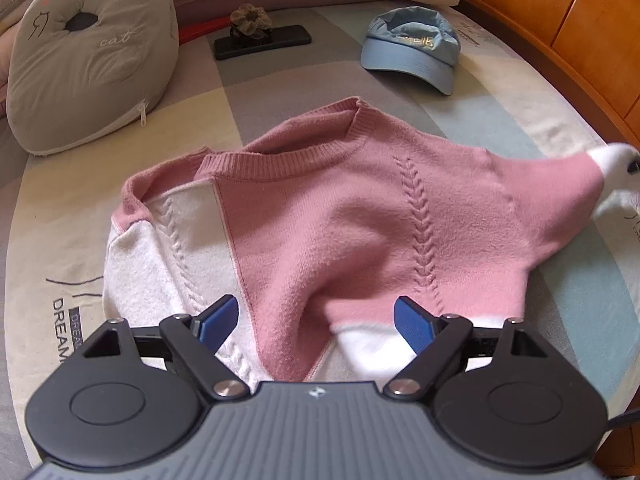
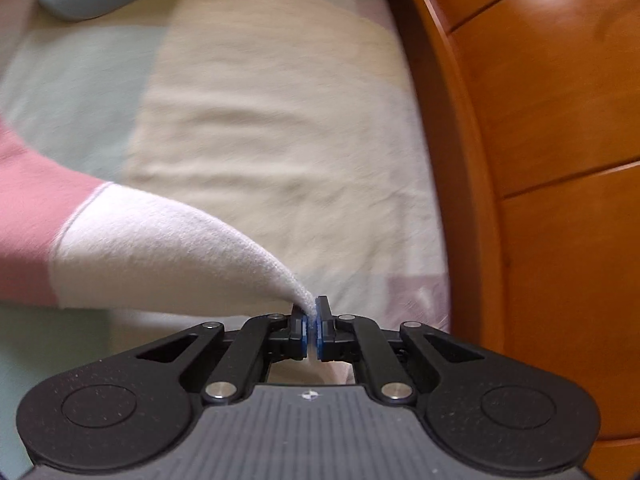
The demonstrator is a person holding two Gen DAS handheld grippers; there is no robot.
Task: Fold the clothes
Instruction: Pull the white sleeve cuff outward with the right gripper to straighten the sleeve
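A pink and white knitted sweater (image 1: pixel 340 216) lies on the bed, its left sleeve folded in over the body. My left gripper (image 1: pixel 316 320) hovers open just above its lower part, blue pads wide apart, with a ridge of pink cloth between them and untouched. The right sleeve (image 1: pixel 560 184) is stretched out to the right edge of the left wrist view. In the right wrist view my right gripper (image 2: pixel 311 320) is shut on the white cuff end of that sleeve (image 2: pixel 160 248), which runs taut to the left, lifted off the sheet.
A light blue cap (image 1: pixel 412 48) lies beyond the sweater. A grey cat cushion (image 1: pixel 88 56) sits at the back left, with a black phone (image 1: pixel 262 42) and a fabric flower (image 1: pixel 250 20) nearby. An orange wooden bed frame (image 2: pixel 540 160) curves along the right side.
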